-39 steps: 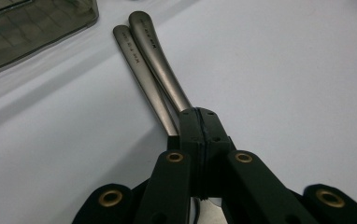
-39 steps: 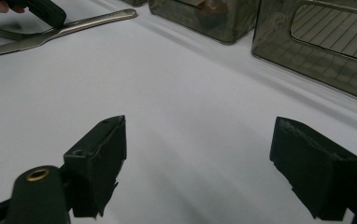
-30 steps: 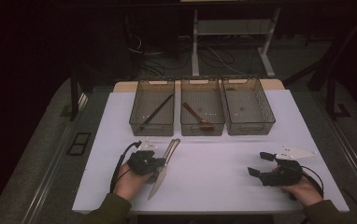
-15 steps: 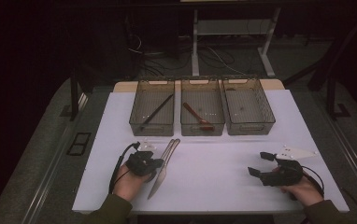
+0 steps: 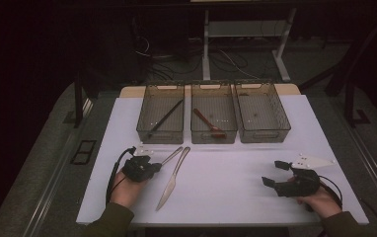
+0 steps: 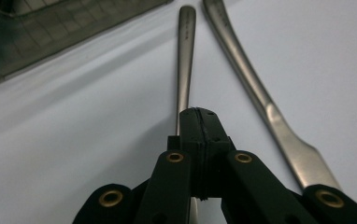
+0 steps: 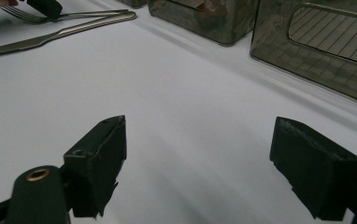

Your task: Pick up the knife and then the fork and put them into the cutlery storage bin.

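Note:
A metal fork [image 5: 172, 155] and a table knife [image 5: 171, 180] lie side by side on the white mat [image 5: 226, 192] at the front left. My left gripper [image 5: 150, 168] is shut on the fork; in the left gripper view the jaws [image 6: 200, 123] pinch the fork's handle [image 6: 185, 70], with the knife [image 6: 260, 98] just to the right. My right gripper [image 5: 274, 173] rests at the front right, open with nothing in it [image 7: 197, 158]. Far off in the right gripper view, the fork's tines [image 7: 24, 17] stick out past the left gripper [image 7: 46, 7], above the knife [image 7: 55, 35].
Three mesh bins stand in a row at the back of the mat. The left bin [image 5: 160, 132] holds a dark stick [image 5: 166, 117]. The middle bin [image 5: 213, 136] holds a brown spoon [image 5: 208, 123]. The right bin [image 5: 264, 134] looks bare. White plates [image 5: 311, 161] lie near each hand.

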Demonstrator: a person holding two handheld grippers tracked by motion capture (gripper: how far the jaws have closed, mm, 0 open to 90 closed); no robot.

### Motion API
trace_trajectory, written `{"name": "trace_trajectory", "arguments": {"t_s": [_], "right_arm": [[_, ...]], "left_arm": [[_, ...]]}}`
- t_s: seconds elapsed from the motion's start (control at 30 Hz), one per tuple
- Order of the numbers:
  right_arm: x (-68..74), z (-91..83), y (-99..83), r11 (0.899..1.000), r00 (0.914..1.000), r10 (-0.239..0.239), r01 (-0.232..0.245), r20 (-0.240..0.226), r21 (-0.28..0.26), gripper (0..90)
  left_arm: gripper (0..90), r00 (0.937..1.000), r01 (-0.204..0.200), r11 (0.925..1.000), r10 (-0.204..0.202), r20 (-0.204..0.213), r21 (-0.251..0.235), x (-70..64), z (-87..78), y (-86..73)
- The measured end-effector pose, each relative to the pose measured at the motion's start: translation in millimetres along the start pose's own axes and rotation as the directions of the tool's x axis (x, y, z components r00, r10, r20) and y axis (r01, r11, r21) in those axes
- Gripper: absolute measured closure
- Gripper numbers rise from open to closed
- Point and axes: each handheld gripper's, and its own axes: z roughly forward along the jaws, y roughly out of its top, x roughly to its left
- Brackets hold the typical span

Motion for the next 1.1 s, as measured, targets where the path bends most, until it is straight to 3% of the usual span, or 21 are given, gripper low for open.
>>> {"name": "trace_trajectory", "arguments": {"t_s": [0.07,0.13,0.17,0.27,0.53,0.63,0.97,1.1], "right_arm": [[0.1,-0.2,0.1,1.000,1.0000,0.001,-0.001,-0.001,0.000,18.0],[0.0,-0.3,0.1,1.000,1.0000,0.001,-0.001,-0.001,0.000,18.0],[0.0,-0.3,0.1,1.000,1.0000,0.000,0.000,-0.001,0.000,18.0],[0.2,0.3,0.0,1.000,1.0000,-0.001,0.001,-0.002,0.003,18.0],[0.3,0.4,0.0,1.000,1.0000,-0.004,0.004,-0.004,0.003,18.0],[0.5,0.3,0.1,1.000,1.0000,-0.003,0.003,-0.004,0.002,18.0],[1.0,0.6,0.2,1.000,1.0000,-0.003,0.003,-0.007,0.004,17.9],[0.7,0.5,0.2,1.000,0.9999,0.003,-0.003,-0.012,0.001,18.0]], "left_arm": [[88.9,0.9994,-0.030,0.9991,0.031,0.014,-0.030,0.8,-3.6,1.3],[88.6,0.9991,-0.033,0.9975,0.034,0.026,-0.062,4.5,-6.3,1.8],[83.3,0.9990,-0.032,0.9965,0.034,0.029,-0.078,6.3,-6.9,1.4],[78.9,0.9988,-0.027,0.9954,0.031,0.038,-0.092,10.7,-4.5,0.7],[76.5,0.9979,-0.034,0.9984,0.036,0.054,-0.045,14.2,7.3,-2.6],[77.7,0.9969,-0.058,0.9979,0.059,0.051,-0.030,13.4,11.0,-3.4],[83.6,0.9950,-0.093,0.9942,0.095,0.031,-0.053,12.7,12.0,-6.7],[84.2,0.9959,-0.068,0.9960,0.071,0.056,-0.059,16.2,12.0,-6.8]]}}
